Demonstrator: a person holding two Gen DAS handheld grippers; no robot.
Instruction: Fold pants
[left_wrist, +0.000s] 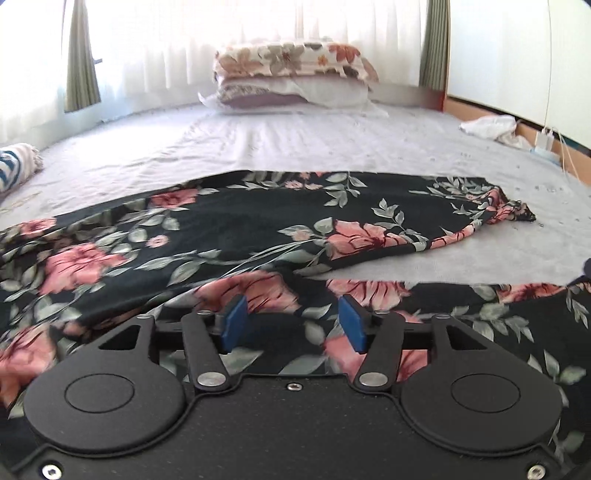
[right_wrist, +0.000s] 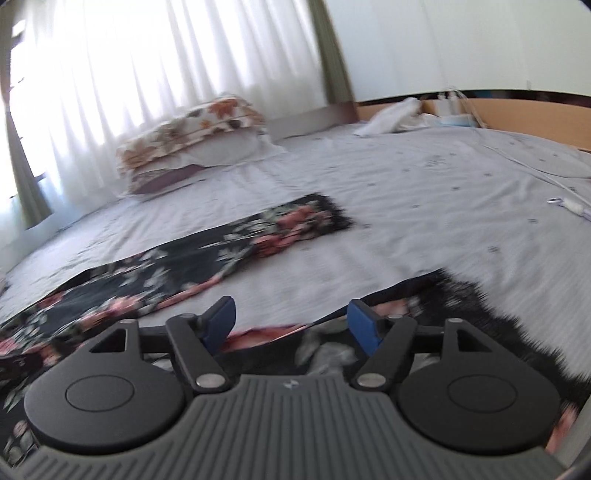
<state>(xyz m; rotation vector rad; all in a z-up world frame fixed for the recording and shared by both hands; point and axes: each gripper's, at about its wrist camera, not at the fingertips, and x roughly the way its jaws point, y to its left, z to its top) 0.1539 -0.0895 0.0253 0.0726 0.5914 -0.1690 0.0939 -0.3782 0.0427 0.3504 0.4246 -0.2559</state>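
Observation:
Black pants (left_wrist: 236, 229) with pink flowers and green leaves lie spread on the grey bed sheet (left_wrist: 295, 140). One leg runs away to the right and ends in a bunched hem (left_wrist: 513, 212). The other leg lies under my left gripper (left_wrist: 291, 323), which is open just above the cloth. In the right wrist view the far leg (right_wrist: 229, 251) stretches across the sheet (right_wrist: 424, 206), and my right gripper (right_wrist: 291, 323) is open over the near leg's edge (right_wrist: 461, 299). Neither gripper holds anything.
A stack of pillows with a floral cover (left_wrist: 295, 74) sits at the head of the bed before bright curtains. A striped roll (left_wrist: 16, 166) lies at the left. White cloth (left_wrist: 491, 127), a charger and a cable (right_wrist: 569, 203) lie near the wooden bed frame at the right.

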